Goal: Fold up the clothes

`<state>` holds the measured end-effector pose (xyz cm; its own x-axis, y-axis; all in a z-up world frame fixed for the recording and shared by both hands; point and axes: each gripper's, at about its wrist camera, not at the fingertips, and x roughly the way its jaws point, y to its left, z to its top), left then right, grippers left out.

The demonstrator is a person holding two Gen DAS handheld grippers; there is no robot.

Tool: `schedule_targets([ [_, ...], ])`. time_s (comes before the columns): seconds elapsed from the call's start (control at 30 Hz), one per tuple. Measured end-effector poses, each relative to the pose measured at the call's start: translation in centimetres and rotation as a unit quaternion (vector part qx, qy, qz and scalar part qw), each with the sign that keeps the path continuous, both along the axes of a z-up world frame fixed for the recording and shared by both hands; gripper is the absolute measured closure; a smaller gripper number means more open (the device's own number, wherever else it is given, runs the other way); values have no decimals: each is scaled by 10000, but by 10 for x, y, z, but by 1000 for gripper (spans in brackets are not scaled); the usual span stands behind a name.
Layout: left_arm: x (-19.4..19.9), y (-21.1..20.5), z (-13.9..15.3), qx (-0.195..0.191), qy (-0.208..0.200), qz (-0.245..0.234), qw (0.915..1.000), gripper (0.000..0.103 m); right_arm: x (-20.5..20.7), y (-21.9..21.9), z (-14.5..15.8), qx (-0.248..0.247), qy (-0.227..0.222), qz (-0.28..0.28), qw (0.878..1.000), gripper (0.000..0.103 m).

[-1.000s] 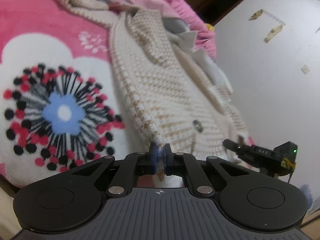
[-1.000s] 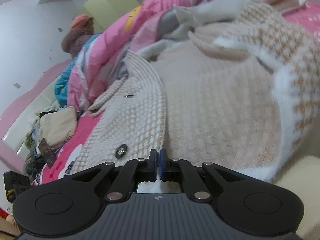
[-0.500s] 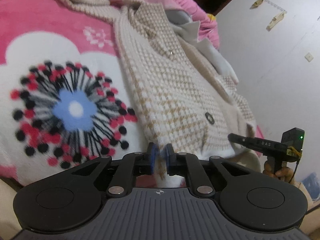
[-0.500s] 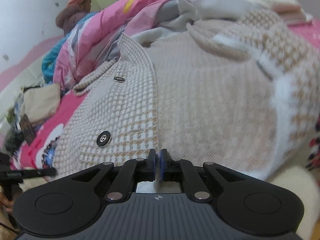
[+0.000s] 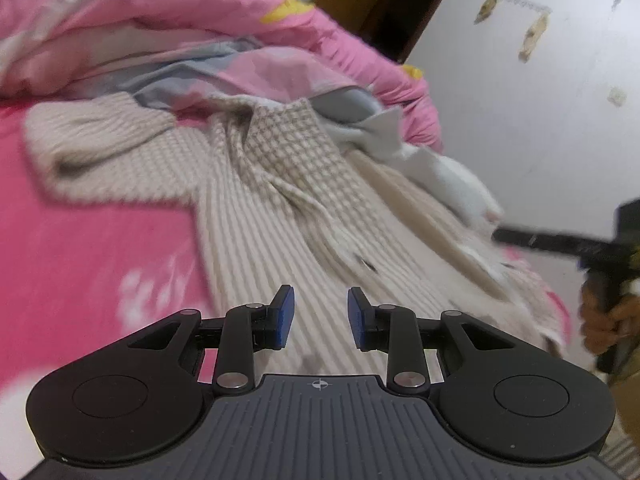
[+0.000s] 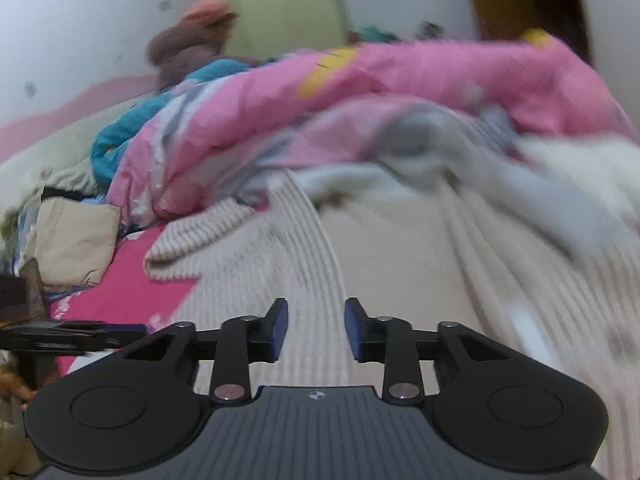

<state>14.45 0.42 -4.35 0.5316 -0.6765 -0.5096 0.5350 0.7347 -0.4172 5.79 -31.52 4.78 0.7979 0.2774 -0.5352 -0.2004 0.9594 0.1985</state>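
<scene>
Pink bedding (image 5: pixel 92 248) covers the bed beneath me, with a white wall (image 5: pixel 540 120) and a dark wooden doorway (image 5: pixel 384 4) beyond its far edge. Across the bed lies the cream knitted cardigan (image 5: pixel 256 216), its ribbed body running from just under my fingers toward the far side, one sleeve (image 5: pixel 100 148) stretched out over the pink toward the left edge and a checked front panel (image 5: pixel 296 148) folded over the ribbing. At the far side a rumpled pink quilt (image 5: pixel 160 40) is heaped up, and a pale grey garment (image 5: pixel 380 128) spills from under it onto the cardigan's upper part. My left gripper (image 5: pixel 320 316) hangs over the ribbed knit with its jaws opening, blue pads (image 5: pixel 285 316) apart and nothing pinched between them; the fabric shows through the gap below. My right gripper (image 6: pixel 316 326) is the same, jaws opening over the cardigan (image 6: pixel 304 264), blue pads clear of the cloth and holding nothing. From the right wrist view I see the sleeve cuff (image 6: pixel 192 240) lying on the pink cover near the left edge, a beige cushion (image 6: pixel 72 240) beyond it, and a heap of blue and brown clothes (image 6: pixel 188 52) against the far wall. Both views are blurred, so fine detail on the knit is hard to tell.
</scene>
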Motion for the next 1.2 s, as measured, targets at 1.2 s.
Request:
schedule_targets([
  [1.2, 72, -24, -49, 88, 53, 108, 9999, 75, 178, -55, -144, 5551, 606, -1714, 8117, 93],
])
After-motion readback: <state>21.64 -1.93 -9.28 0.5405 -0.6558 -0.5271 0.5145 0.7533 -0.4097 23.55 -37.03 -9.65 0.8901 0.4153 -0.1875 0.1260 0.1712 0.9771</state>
